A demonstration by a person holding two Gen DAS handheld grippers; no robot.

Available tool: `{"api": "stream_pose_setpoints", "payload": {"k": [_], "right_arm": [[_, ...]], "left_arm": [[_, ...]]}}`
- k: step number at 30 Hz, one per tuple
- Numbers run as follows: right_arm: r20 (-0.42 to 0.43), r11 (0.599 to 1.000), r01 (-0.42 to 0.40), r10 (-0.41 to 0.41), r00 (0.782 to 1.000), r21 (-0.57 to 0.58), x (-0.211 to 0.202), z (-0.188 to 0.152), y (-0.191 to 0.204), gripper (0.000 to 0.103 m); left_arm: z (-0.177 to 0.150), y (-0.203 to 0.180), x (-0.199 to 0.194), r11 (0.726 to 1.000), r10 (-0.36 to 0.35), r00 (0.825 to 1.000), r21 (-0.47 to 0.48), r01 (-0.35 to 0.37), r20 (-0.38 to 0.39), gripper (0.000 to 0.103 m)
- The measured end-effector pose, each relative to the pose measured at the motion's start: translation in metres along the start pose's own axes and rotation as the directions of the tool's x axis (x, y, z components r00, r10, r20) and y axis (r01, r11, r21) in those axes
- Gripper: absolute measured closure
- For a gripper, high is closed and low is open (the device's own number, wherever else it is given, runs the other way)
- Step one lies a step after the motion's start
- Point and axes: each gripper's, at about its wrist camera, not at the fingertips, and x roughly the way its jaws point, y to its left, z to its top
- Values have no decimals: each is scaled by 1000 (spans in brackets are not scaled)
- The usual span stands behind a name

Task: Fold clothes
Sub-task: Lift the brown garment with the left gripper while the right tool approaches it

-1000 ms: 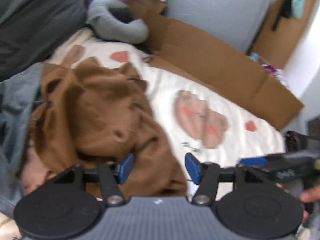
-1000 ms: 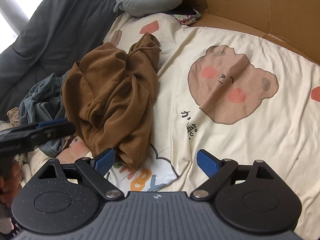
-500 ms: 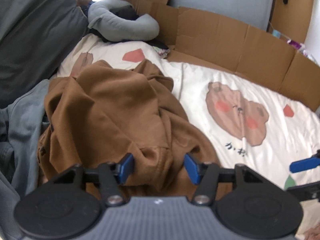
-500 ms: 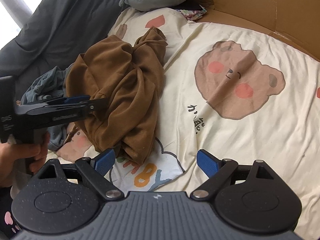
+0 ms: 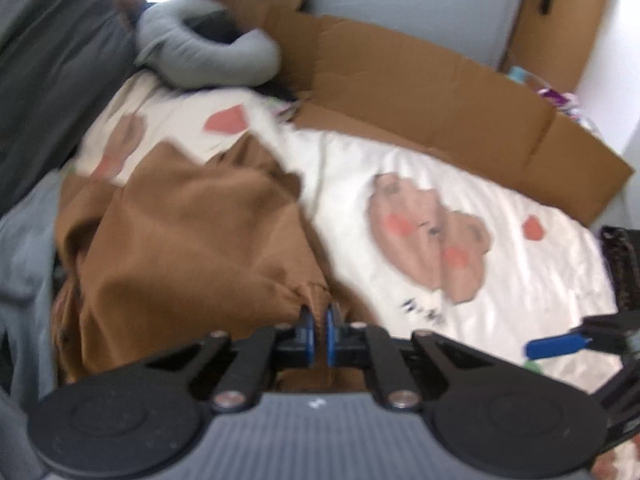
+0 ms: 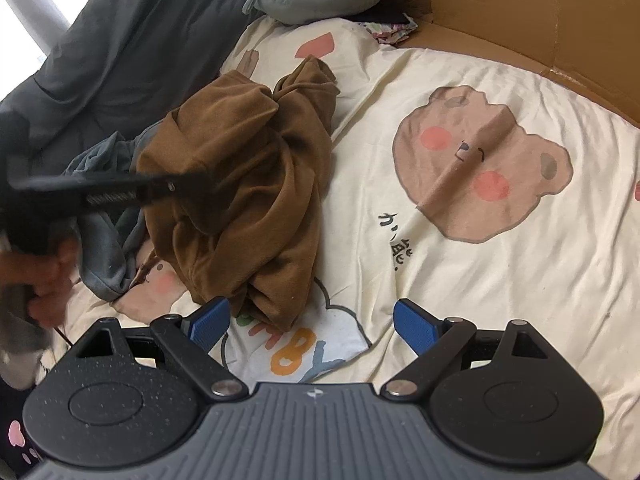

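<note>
Seemingly left tongs [image 5: 319, 334] pinch brown garment [image 5: 192, 248]; right tongs [image 6: 312, 326] wide, empty.

The whole left wrist view is smeared by motion blur. The crumpled brown fleece garment [image 5: 192, 248] is partly covered there by the left gripper [image 5: 319, 334]. In the right wrist view, the blue-grey cloth [image 6: 108, 216] is largely hidden under the garment, and the person's hand [image 6: 44, 280] is cut off by the left edge.
</note>
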Motion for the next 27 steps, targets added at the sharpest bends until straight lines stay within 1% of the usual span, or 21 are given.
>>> {"api": "stream_pose_setpoints", "payload": {"k": [3,7,11,14,21,27], "right_arm": [[13,1000,0,-1,1000,10,-3,2,-2,11],[28,1000,-9,8,1000,8,-6,3,-1,11],[36,1000,-20,20,999,2,-4,4,1,13],[35,999,-36,36,999,-7,0,3,5,15],[28,997,-73,74,997,-33,20,3,22,16],[26,998,-39,41,999,-49,42,3,33,18]], "left_arm": [[24,-11,-7,998,-64,998,7,64,11,98],[54,-21,-12,991,-135,991,7,135,23,98],[83,-23,-18,984,-180,984,-2,180,16,98],[104,-23,-25,983,-181,983,22,181,21,98],[140,-17,-38,989,-148,987,39,146,65,98],[172,-13,-49,992,-120,987,53,115,104,98]]}}
